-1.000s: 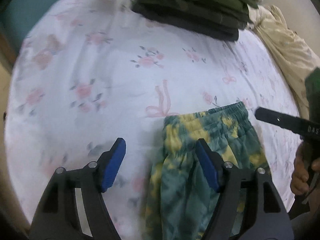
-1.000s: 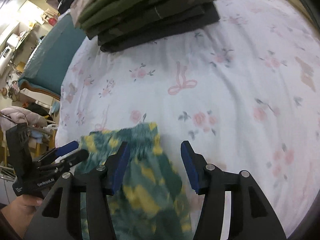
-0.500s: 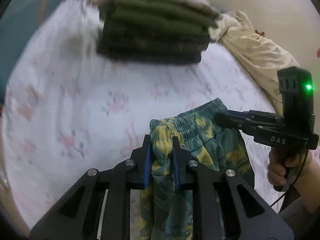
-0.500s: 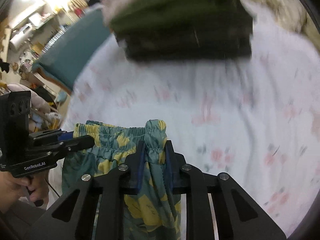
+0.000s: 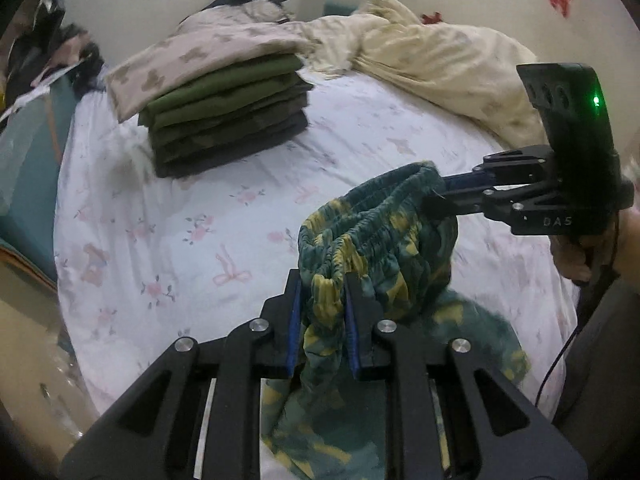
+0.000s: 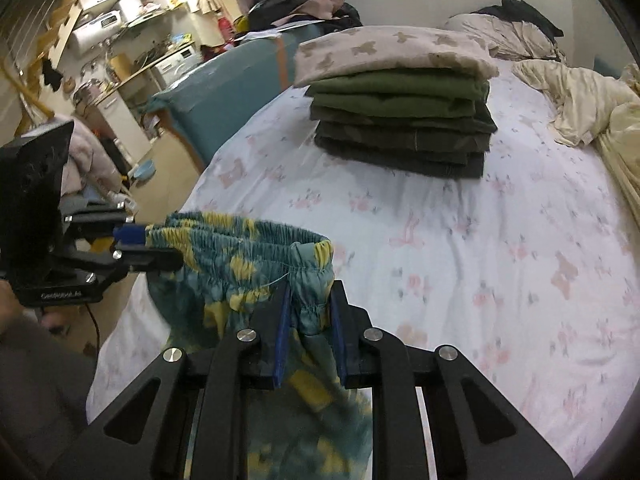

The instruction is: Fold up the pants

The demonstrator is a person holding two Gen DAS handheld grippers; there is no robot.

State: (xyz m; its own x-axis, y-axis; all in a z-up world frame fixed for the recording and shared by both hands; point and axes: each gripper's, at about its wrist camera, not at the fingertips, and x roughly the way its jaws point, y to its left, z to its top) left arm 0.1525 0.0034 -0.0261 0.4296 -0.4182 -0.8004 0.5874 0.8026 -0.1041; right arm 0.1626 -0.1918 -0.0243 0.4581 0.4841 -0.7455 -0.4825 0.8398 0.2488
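Both grippers have gone from open above the bed to clamped on the pants [image 5: 372, 240], and the garment has been raised off the floral sheet [image 5: 200, 216] it lay on one second ago. The left gripper [image 5: 322, 308] has its jaws pinched on one end of the elastic waistband; the right gripper [image 6: 307, 312] is pinched likewise on the other end. The waistband hangs slack between them, with the legs drooping below. In my judgement the pants are ready to be shaken out and laid flat for the first fold. The left wrist view shows the lower fabric trailing toward the sheet near the person's body; the right wrist view blurs this, but alone shows the kitchen shelving [image 6: 120, 20]. Both views show the stack of folded clothes [image 6: 400, 120] well beyond.
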